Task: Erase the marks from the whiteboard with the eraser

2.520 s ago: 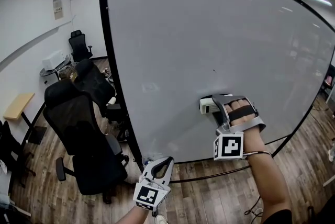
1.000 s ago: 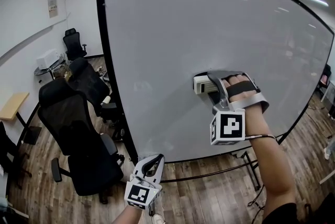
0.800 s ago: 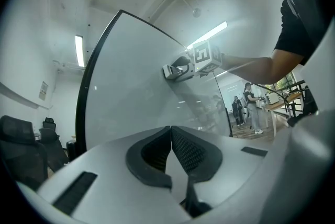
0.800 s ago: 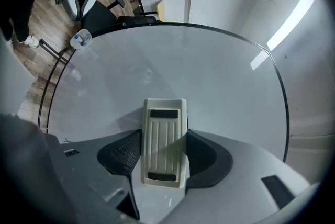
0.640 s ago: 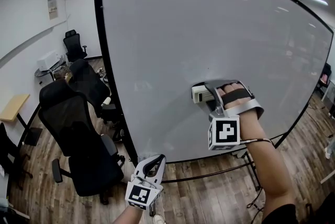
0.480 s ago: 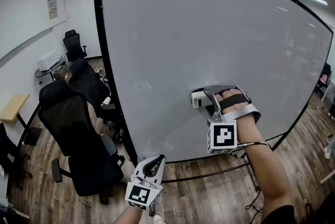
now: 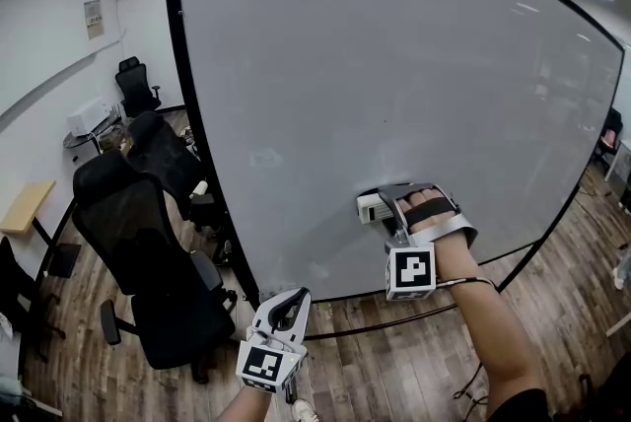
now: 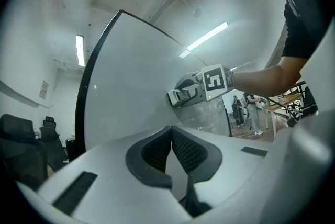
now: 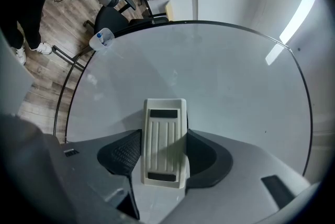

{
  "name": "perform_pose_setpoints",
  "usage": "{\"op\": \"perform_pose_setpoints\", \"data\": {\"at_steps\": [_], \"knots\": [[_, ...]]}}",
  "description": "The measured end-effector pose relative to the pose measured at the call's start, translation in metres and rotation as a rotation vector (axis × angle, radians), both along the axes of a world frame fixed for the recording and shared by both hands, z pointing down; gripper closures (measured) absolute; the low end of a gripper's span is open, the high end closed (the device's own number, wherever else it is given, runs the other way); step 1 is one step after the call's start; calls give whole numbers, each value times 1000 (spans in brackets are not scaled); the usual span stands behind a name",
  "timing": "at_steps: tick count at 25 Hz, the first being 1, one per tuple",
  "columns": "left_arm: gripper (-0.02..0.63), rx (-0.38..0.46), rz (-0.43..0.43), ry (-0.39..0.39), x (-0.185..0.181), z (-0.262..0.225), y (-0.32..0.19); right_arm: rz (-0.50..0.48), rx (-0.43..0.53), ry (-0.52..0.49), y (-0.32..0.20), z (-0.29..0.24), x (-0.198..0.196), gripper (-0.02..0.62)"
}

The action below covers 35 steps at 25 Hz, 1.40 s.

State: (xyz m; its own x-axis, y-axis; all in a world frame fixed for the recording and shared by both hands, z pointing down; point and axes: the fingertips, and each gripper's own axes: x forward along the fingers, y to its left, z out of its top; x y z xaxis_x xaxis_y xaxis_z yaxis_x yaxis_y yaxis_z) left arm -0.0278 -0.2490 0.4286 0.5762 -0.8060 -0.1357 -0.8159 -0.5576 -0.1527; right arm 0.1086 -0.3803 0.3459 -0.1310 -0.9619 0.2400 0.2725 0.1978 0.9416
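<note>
Right gripper view plainest: right gripper (image 9: 164, 140) clamps eraser (image 9: 165, 122); left gripper (image 8: 170, 132) jaws seemingly closed.

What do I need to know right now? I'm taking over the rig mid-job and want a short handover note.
Right tool: shut on the eraser, which is held against the lower middle of the whiteboard.
Left tool: shut with nothing in it, held low below the board's bottom edge.
Done: the board looks almost entirely clean.
Left: one tiny dark speck shows above the eraser. Wipe it if it is a mark, then check the rest of the surface.
</note>
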Motion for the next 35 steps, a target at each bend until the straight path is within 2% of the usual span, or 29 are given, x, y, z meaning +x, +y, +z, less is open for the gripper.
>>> {"op": "perform_pose_setpoints", "data": {"at_steps": [5, 9, 11, 15, 18, 24, 28, 35], "knots": [[584, 0, 10, 9, 2, 1, 7, 12, -40, 5, 4, 19, 5, 322], [584, -9, 4, 7, 1, 1, 9, 13, -31, -2, 8, 16, 6, 321], [586, -12, 2, 5, 0, 2, 9, -1, 6, -39, 14, -1, 1, 321], [584, -9, -2, 10, -3, 2, 7, 14, 104, -19, 13, -42, 5, 321], [584, -3, 0, 14, -3, 1, 7, 9, 166, -60, 15, -80, 5, 321], [586, -5, 10, 2, 2, 3, 3, 2, 245, -95, 5, -158, -4, 321], [585, 6, 21, 2, 6, 2, 4, 18, 248, -86, 4, -191, -8, 321], [584, 6, 35, -2, 8, 4, 0, 60, 250, -60, -4, -189, -10, 324]]}}
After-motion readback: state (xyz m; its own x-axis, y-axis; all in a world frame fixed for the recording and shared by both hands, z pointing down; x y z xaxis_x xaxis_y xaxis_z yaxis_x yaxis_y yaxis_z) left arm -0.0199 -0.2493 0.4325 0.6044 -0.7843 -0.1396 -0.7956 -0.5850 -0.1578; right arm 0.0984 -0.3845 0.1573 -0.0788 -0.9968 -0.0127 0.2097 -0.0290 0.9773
